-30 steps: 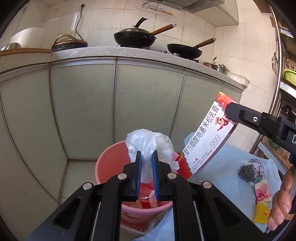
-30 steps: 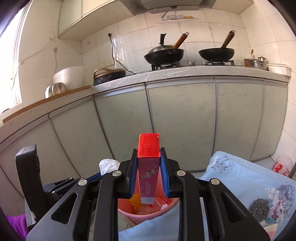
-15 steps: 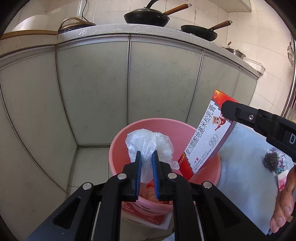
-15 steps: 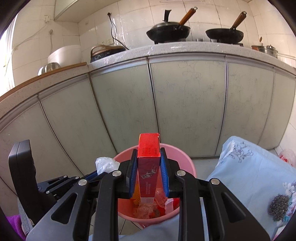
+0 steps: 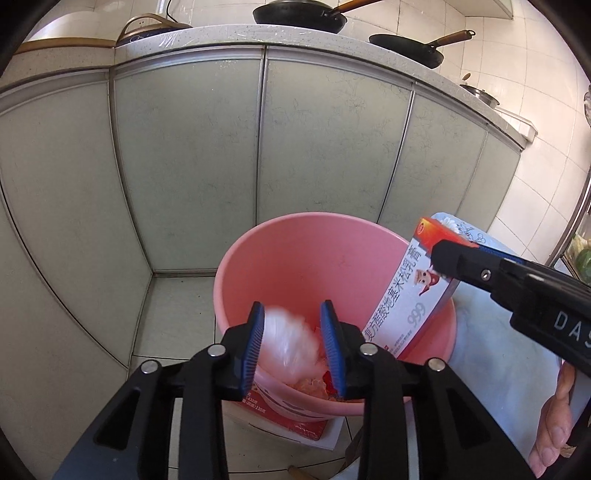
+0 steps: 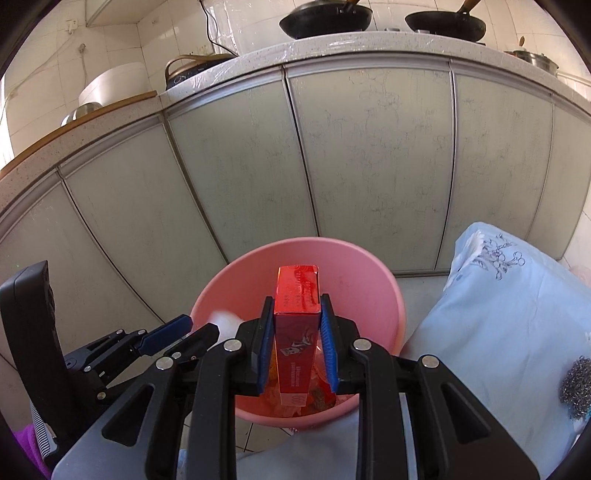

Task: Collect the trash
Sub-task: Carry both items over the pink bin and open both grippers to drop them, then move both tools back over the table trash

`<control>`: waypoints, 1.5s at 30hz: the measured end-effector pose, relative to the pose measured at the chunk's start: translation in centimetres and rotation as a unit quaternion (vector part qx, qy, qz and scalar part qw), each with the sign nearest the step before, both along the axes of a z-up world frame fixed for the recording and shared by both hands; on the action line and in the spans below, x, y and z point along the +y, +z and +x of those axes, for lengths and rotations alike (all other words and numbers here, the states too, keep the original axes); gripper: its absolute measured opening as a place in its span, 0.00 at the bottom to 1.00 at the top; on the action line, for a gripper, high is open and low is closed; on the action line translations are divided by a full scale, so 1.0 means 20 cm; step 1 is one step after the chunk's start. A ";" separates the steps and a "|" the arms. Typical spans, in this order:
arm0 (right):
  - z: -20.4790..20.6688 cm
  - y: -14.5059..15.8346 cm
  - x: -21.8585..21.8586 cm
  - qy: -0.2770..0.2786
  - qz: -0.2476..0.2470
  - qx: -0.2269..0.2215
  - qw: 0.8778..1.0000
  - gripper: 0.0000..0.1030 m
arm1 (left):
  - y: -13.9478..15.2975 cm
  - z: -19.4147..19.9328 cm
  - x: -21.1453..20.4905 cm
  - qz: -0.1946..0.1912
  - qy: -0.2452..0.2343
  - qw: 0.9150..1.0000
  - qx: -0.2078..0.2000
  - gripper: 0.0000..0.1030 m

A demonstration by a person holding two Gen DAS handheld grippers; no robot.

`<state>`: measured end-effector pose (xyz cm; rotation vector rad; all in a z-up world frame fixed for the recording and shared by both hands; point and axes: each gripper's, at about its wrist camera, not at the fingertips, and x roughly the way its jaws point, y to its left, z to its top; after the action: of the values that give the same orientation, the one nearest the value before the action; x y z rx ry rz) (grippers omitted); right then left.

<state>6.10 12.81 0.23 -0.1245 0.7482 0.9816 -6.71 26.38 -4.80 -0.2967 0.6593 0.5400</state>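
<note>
Two grippers work over one pink bucket (image 5: 280, 266). Nearest in the left wrist view, the left gripper (image 5: 295, 332) has just been opening; its blue pads stand apart, and one crumpled white plastic bag (image 5: 286, 341) lies blurred between them, loose over the bucket's mouth. Half a second ago those pads pinched the bag tight. At about three o'clock from it, the right gripper (image 5: 441, 254) clamps one red-and-white carton (image 5: 410, 295), tilted, with its lower end inside the bucket's rim. In the right wrist view the same gripper (image 6: 297, 321) has its pads pressed on the carton's (image 6: 297, 306) narrow sides, above crumpled wrappers at the bucket's (image 6: 354, 273) bottom. A second ago the carton was held higher, and the bucket sat lower in view. At four o'clock, one steel scourer (image 6: 576, 384) rests on a pale blue embroidered cloth (image 6: 498, 306). Beyond the bucket at twelve o'clock stand grey-green cabinet doors (image 6: 369, 155); on the counter above sit two black pans (image 6: 325, 16).
</note>
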 end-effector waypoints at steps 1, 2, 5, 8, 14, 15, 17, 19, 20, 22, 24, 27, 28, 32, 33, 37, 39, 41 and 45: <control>0.00 0.00 0.00 -0.001 -0.001 0.002 1.000 0.24 | 0.00 0.00 0.00 0.003 0.001 1.000 0.000 0.35; 0.00 0.00 0.00 -0.001 -0.003 0.004 1.000 0.24 | 0.01 0.00 -0.01 0.005 0.001 1.000 -0.001 0.38; 0.00 0.02 -0.02 -0.001 0.001 0.006 1.000 0.24 | 0.02 -0.02 -0.01 0.006 0.002 1.000 -0.007 0.42; 0.00 0.04 -0.04 -0.003 0.008 0.007 1.000 0.24 | 0.05 -0.03 -0.02 0.006 0.003 1.000 -0.012 0.44; 0.00 0.11 -0.11 -0.007 0.027 0.008 1.000 0.24 | 0.10 -0.06 -0.04 0.012 0.001 1.000 -0.024 0.46; 0.01 0.11 -0.12 -0.007 0.029 0.009 1.000 0.24 | 0.11 -0.07 -0.05 0.014 0.001 1.000 -0.026 0.47; 0.01 0.13 -0.15 -0.011 0.035 0.009 0.999 0.24 | 0.12 -0.07 -0.06 0.014 0.001 1.000 -0.027 0.47; 0.01 0.15 -0.18 -0.014 0.041 0.011 0.999 0.24 | 0.14 -0.08 -0.06 0.012 -0.001 0.999 -0.030 0.47; 0.00 0.16 -0.19 -0.015 0.042 0.011 0.999 0.24 | 0.15 -0.08 -0.07 0.012 -0.003 0.999 -0.032 0.47; -0.01 0.17 -0.23 -0.017 0.045 0.012 0.999 0.24 | 0.17 -0.09 -0.08 0.010 -0.006 0.999 -0.035 0.47; -0.02 0.17 -0.27 -0.021 0.045 0.014 0.999 0.24 | 0.19 -0.09 -0.10 0.008 -0.010 0.999 -0.038 0.47; -0.05 0.17 -0.35 -0.026 0.043 0.018 0.999 0.24 | 0.22 -0.08 -0.14 0.010 -0.021 0.999 -0.043 0.47; -0.06 0.17 -0.38 -0.029 0.041 0.017 0.999 0.24 | 0.23 -0.08 -0.16 0.010 -0.025 0.999 -0.044 0.47; -0.08 0.16 -0.49 -0.041 0.037 0.018 0.998 0.24 | 0.27 -0.06 -0.24 0.012 -0.044 0.998 -0.047 0.47; -0.09 0.16 -0.52 -0.045 0.036 0.017 0.998 0.24 | 0.28 -0.05 -0.27 0.013 -0.050 0.998 -0.048 0.47; -0.12 0.16 -0.65 -0.063 0.028 0.006 0.998 0.24 | 0.30 -0.02 -0.36 0.017 -0.070 0.996 -0.049 0.47; -0.13 0.16 -0.71 -0.073 0.025 0.002 0.997 0.24 | 0.31 -0.01 -0.41 0.017 -0.082 0.995 -0.048 0.47; -0.14 0.16 -0.77 -0.082 0.021 0.001 0.996 0.24 | 0.31 0.00 -0.46 0.016 -0.093 0.994 -0.047 0.47; -0.14 0.14 -0.91 -0.104 0.010 0.002 0.995 0.24 | 0.31 0.03 -0.55 0.007 -0.119 0.992 -0.046 0.47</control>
<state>3.24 -5.40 3.00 -0.0266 0.7392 0.7904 -6.04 15.36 1.46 -0.2249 0.5926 0.2998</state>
